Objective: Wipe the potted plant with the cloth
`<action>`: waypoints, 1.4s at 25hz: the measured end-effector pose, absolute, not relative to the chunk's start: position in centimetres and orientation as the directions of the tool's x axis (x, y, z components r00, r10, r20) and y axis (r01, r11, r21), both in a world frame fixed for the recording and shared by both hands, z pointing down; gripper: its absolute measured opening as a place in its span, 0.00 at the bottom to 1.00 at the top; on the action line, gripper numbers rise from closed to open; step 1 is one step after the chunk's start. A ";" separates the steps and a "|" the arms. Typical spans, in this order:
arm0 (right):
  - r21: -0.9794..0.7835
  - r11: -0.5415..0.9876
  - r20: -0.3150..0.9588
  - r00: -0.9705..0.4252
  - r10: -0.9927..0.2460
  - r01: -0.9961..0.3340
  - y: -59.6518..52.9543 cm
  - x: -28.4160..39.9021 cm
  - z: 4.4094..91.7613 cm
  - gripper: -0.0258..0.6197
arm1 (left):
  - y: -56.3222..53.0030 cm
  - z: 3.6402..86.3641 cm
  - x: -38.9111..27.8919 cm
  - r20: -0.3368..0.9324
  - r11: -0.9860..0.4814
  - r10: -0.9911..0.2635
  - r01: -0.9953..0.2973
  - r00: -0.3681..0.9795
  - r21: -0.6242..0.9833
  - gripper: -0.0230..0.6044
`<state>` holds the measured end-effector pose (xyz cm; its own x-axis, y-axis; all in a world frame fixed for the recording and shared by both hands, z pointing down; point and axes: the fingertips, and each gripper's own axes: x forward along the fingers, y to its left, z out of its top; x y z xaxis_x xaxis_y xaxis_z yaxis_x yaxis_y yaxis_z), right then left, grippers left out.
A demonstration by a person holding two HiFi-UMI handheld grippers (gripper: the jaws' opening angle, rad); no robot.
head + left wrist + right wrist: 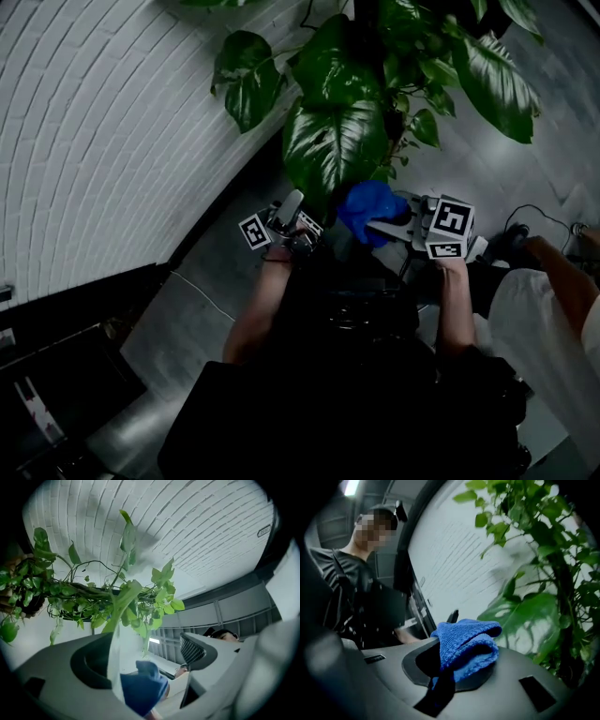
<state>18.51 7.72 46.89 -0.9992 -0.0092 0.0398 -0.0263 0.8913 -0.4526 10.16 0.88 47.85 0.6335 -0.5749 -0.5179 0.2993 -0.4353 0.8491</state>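
Blue cloth (466,644) pinched in closed right claw (454,672), near big leaf (333,141) for wiping; left claw (145,660) wide open around leaf edge, perhaps to steady it.

Coarse-knit cloth (468,641), glossy leaves (333,141), matt plastic right claw (457,667), white brick wall (94,122).

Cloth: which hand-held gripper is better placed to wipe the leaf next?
Probably right: the right hand-held gripper is shut on the cloth, beside the big leaf; the left hand-held gripper is open, without cloth.
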 end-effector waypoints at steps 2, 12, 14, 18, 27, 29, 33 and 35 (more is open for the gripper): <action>-0.441 0.886 -0.019 -0.986 -0.168 -0.143 3.4 20.7 44.4 0.13 | 0.9 47.9 10.2 -0.516 -0.433 -0.576 0.299 0.634 0.850 0.73; -0.354 0.903 0.208 -0.962 -0.179 -0.245 -1.0 14.6 47.4 0.13 | 1.0 46.8 11.5 -0.517 -0.439 -0.566 0.297 0.642 0.848 0.73; -0.326 0.928 0.275 -0.957 -0.091 -0.181 1.7 12.7 49.0 0.13 | 1.0 46.7 11.4 -0.512 -0.435 -0.575 0.292 0.638 0.852 0.73; -0.307 0.948 0.326 -0.945 0.026 -0.080 5.9 11.5 50.7 0.13 | 1.0 47.2 11.0 -0.495 -0.423 -0.607 0.274 0.622 0.864 0.73; -0.395 0.915 0.340 -0.913 0.224 0.078 14.6 11.6 54.9 0.13 | 1.5 48.5 7.9 -0.417 -0.393 -0.677 0.181 0.607 0.902 0.73; -0.439 0.896 0.268 -0.942 0.204 0.069 14.9 12.0 54.0 0.13 | 2.1 48.8 6.4 -0.407 -0.383 -0.696 0.174 0.592 0.907 0.73; -0.451 0.888 0.127 -0.978 0.167 0.093 15.2 12.9 49.7 0.13 | 3.5 48.8 3.5 -0.403 -0.368 -0.728 0.180 0.555 0.912 0.73; -0.419 0.897 0.075 -0.980 0.186 0.138 15.8 12.7 47.5 0.13 | 4.0 48.9 2.2 -0.417 -0.375 -0.732 0.193 0.539 0.907 0.73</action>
